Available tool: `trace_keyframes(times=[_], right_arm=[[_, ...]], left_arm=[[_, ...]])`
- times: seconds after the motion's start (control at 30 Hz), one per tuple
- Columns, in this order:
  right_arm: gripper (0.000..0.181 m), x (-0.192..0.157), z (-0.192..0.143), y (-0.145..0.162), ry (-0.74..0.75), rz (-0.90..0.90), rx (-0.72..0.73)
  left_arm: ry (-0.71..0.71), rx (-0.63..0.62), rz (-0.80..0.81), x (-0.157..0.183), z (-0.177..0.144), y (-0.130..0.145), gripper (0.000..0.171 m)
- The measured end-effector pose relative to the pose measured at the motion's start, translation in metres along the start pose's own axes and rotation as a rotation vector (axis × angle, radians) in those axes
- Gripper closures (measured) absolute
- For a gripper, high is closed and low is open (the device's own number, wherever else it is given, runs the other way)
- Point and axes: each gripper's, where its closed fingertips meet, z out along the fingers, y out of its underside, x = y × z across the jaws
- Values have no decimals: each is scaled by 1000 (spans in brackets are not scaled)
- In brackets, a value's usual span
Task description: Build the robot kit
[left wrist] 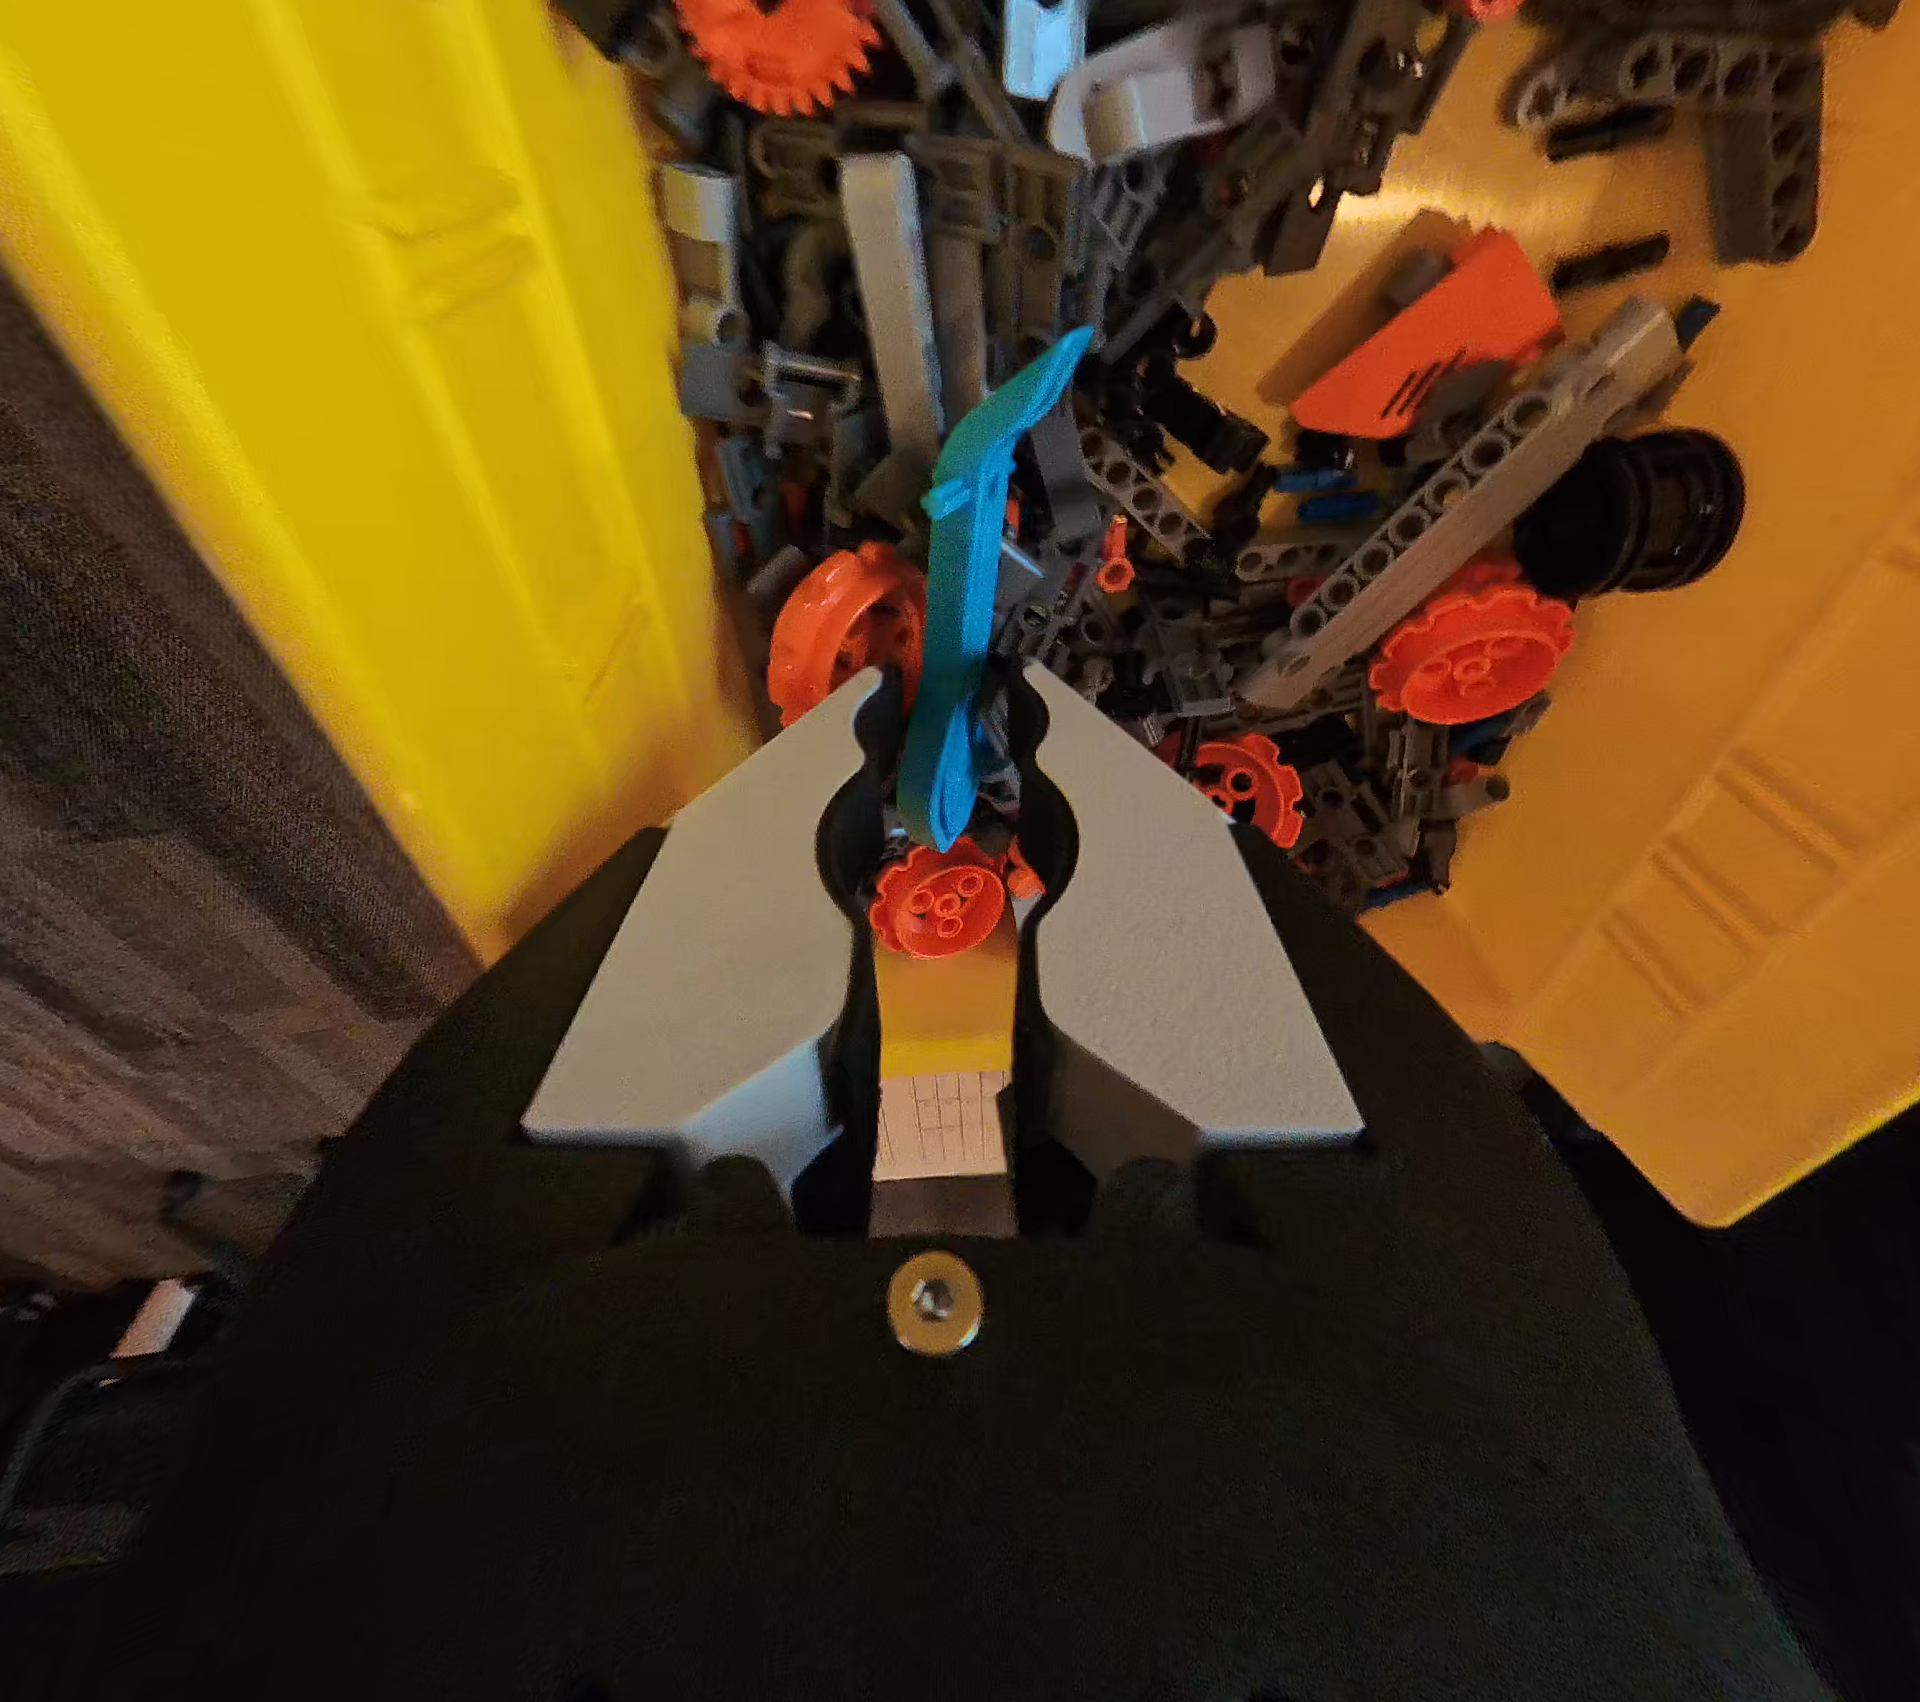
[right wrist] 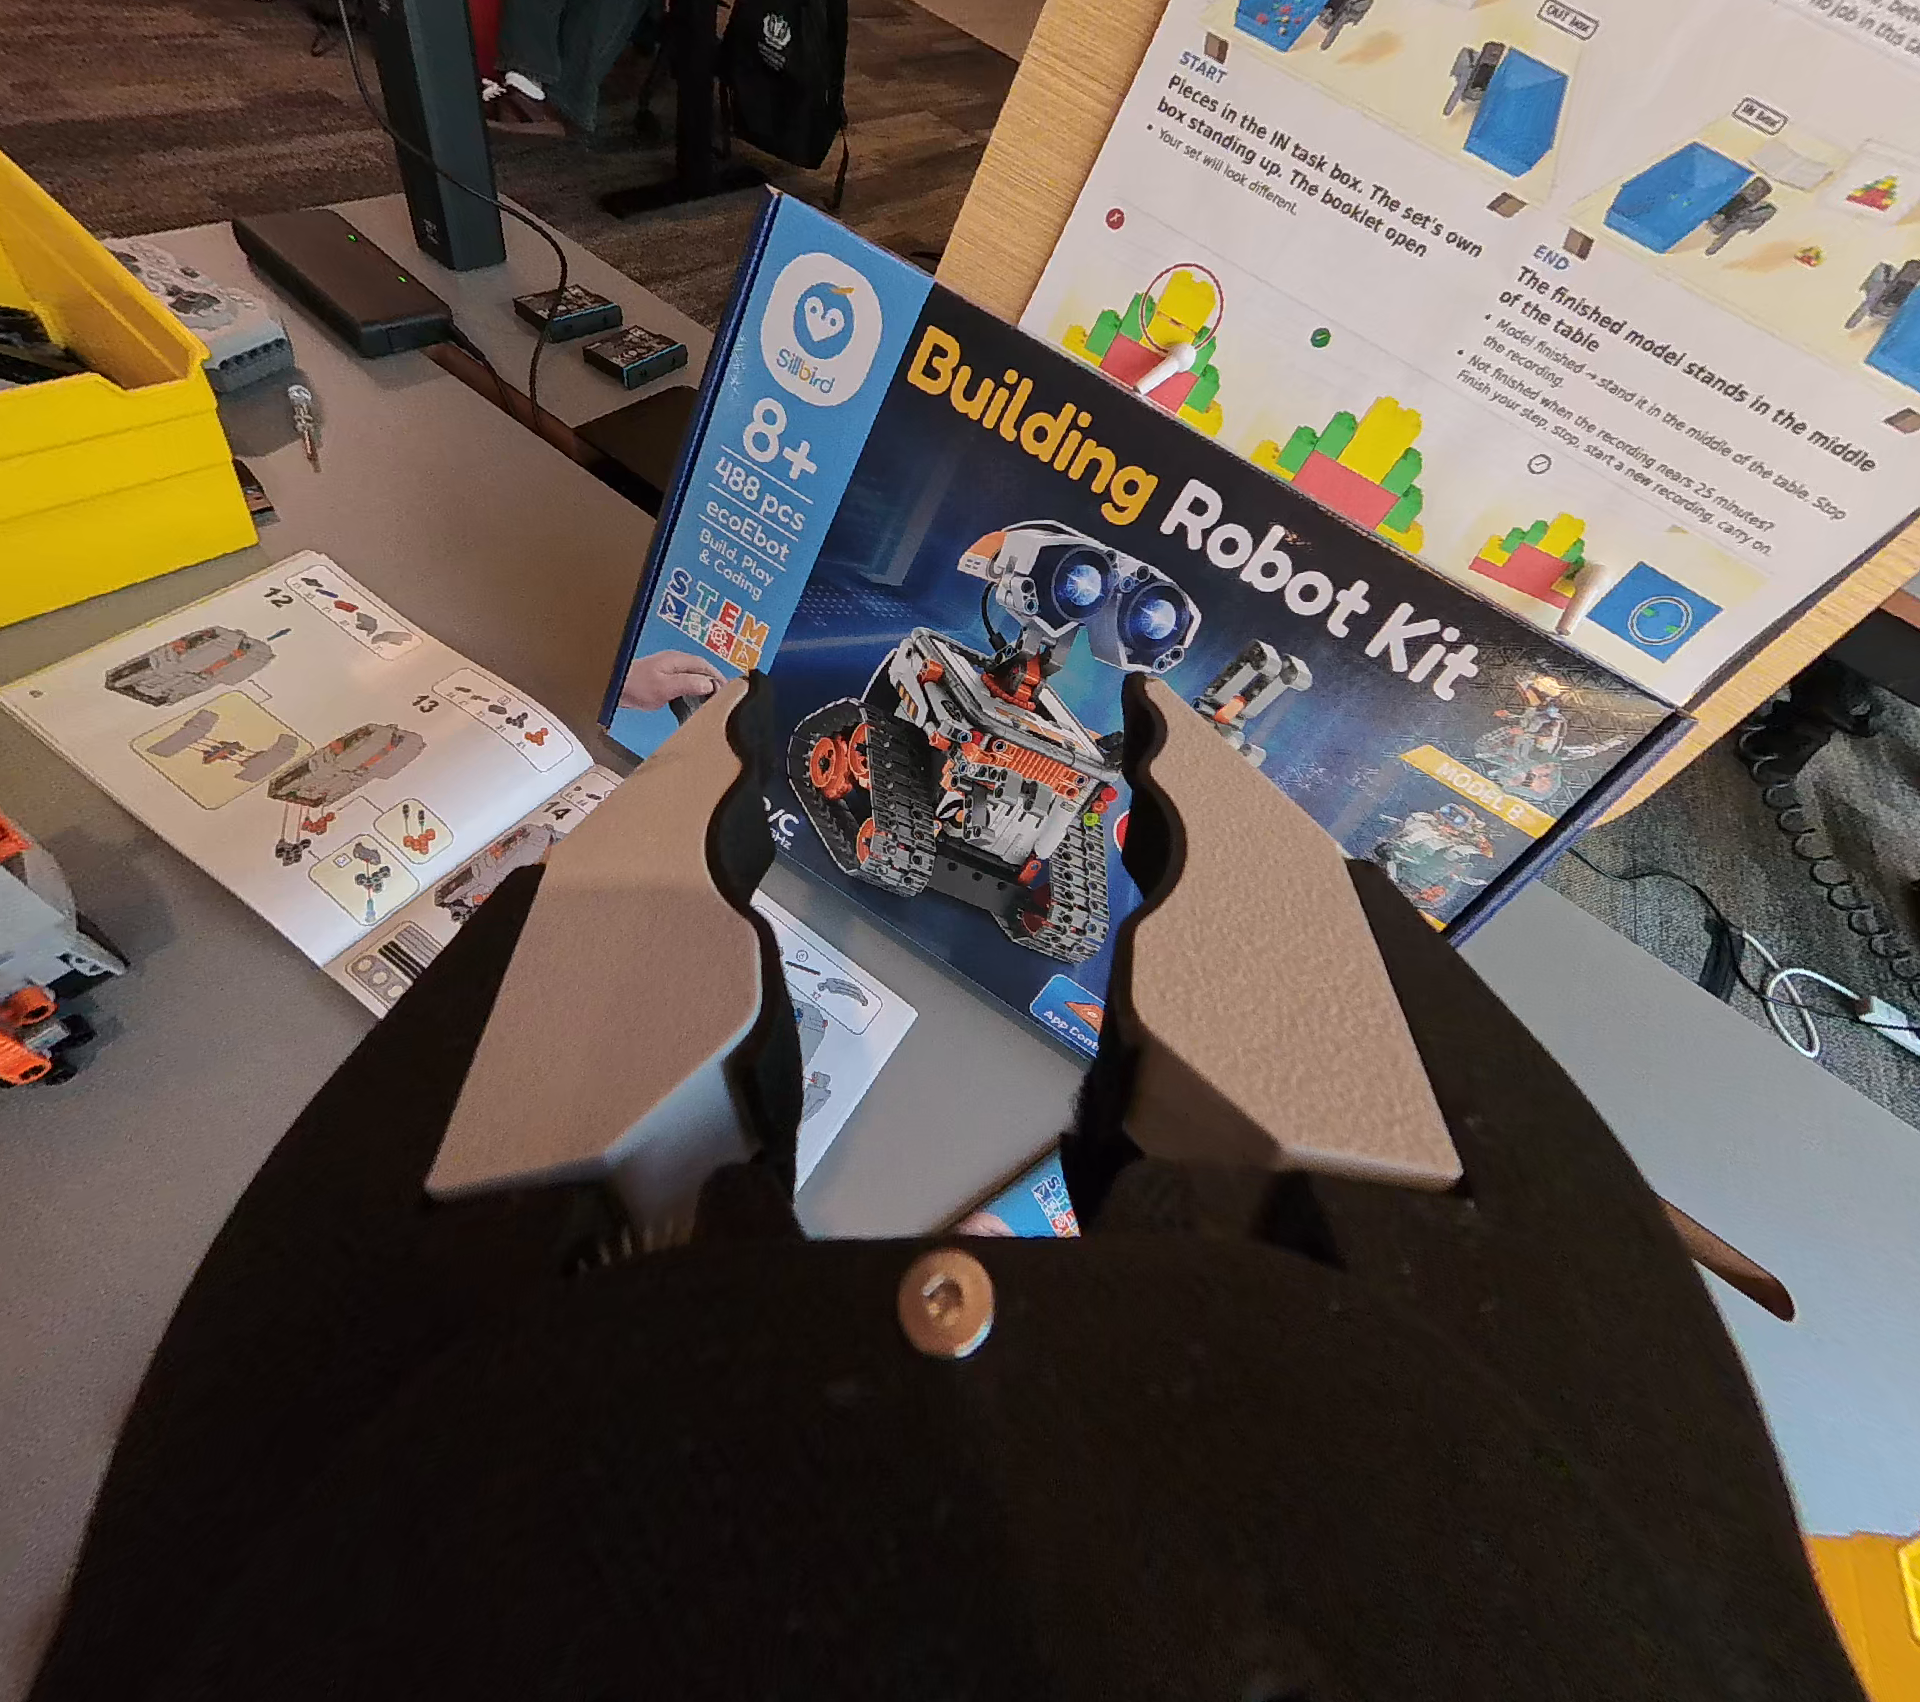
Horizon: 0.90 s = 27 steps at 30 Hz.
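- My left gripper (left wrist: 951, 707) is nearly closed on the low end of a blue tool (left wrist: 961, 592), above the parts pile (left wrist: 1143, 405) in the yellow bin (left wrist: 343, 302).
- Thin grip, so I reckon it could twist out.
- Bin wall crowds the left side; more room rightward.
- My right gripper (right wrist: 940, 691) is wide open and empty, over the table (right wrist: 499, 551) facing the kit box (right wrist: 1039, 613).
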Motion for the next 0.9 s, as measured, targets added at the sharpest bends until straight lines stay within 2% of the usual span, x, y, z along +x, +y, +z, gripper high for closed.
trace_keyframes(times=[0.07,0.1,0.17,0.23,0.27,0.33,0.47,0.6,0.9], right_arm=[[116,-1,1,0,-2,-3,-1],[116,-2,1,0,-2,-6,-1],[116,-3,1,0,-4,-11,-2],[116,-5,2,-1,-7,-15,-1],[116,-6,2,-1,-8,-17,-1],[116,-7,2,-1,-8,-21,0],[116,-6,1,-3,-8,-24,5],[115,-6,1,-3,-9,-20,10],[115,-9,2,-3,-14,-37,4]], left_arm=[[-2,75,15,6,-10,-13,142],[-1,135,59,13,-17,-25,143],[26,278,220,38,-29,-54,146],[80,361,432,72,-28,-75,154],[104,356,520,85,-20,-78,161],[109,283,593,95,1,-78,163],[20,190,627,84,25,-80,153],[19,255,678,89,23,-88,148],[66,312,660,99,18,-98,145]])
